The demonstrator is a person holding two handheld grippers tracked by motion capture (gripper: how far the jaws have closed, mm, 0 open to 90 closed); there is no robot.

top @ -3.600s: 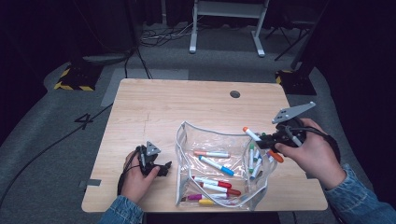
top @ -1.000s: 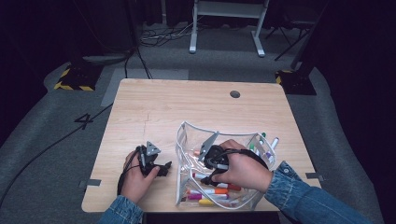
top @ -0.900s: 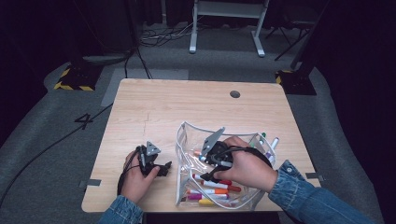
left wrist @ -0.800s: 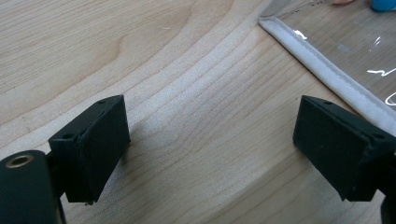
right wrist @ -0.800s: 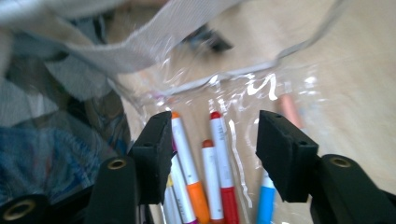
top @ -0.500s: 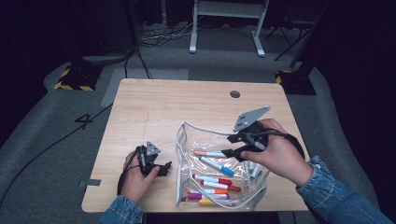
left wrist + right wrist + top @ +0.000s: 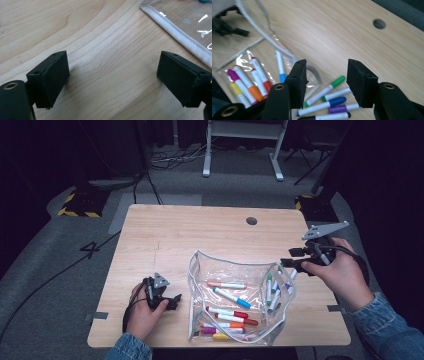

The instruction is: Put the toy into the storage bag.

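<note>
The left gripper's (image 7: 172, 301) fingers (image 7: 48, 77) are resting wide and empty at the pouch's (image 7: 200, 270) nine o'clock. Right gripper's (image 7: 289, 260) fingers (image 7: 298, 80), just closing halfway on nothing, are hovering over loose markers (image 7: 274, 287) at three o'clock; several markers are lying inside already.

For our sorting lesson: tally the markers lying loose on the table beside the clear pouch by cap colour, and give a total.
Green-capped marker: 1
Blue-capped marker: 1
Purple-capped marker: 1
Black-capped marker: 1
Marker with cap hidden: 1
Total: 5
</note>
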